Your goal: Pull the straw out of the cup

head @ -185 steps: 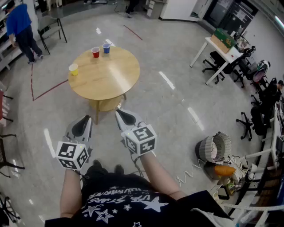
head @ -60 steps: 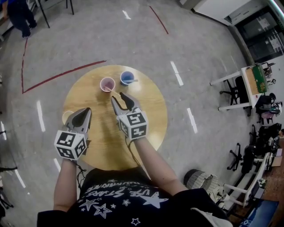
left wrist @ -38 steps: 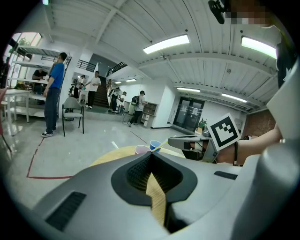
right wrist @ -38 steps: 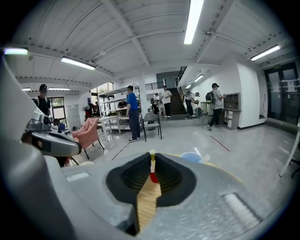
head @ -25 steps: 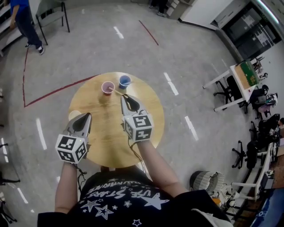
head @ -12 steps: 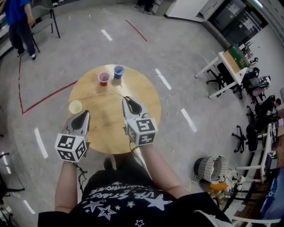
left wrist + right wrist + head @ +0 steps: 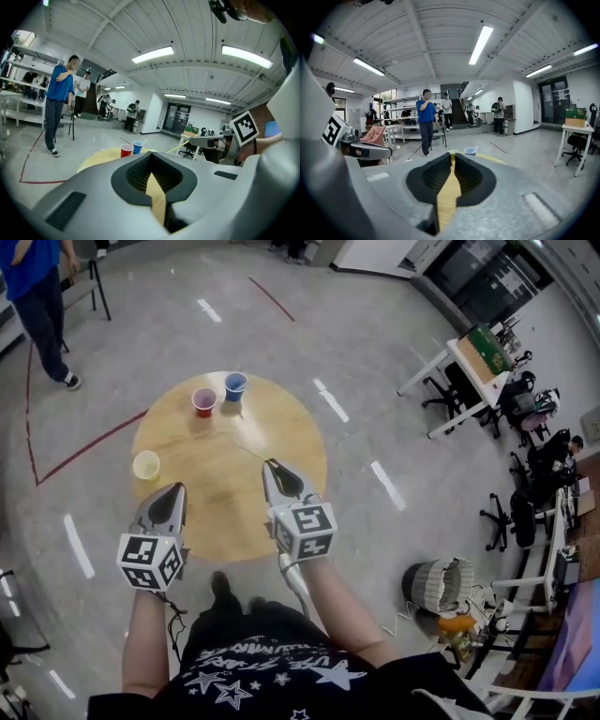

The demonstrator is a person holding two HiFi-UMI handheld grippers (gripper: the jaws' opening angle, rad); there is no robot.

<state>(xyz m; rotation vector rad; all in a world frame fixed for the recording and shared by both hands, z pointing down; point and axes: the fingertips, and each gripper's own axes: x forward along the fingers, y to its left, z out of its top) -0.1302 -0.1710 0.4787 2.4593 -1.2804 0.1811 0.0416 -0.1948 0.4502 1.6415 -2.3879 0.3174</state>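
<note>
My right gripper has its jaws pressed together on one end of the straw. It is a thin yellow-green one, and its free length points toward the red cup but stops well short of it, above the table. From that I judge the straw is clear of the cup.

The left gripper is closed on nothing and sits nearer me than the red cup (idle, as far as I can see).

I expect the straw to be almost weightless, smooth and easy to crush or kink. A light pinch close to one end seems the right hold, as it has now. Gripped that far out, the long free part may swing or slide between the pads — I would squeeze gently and move slowly.
</note>
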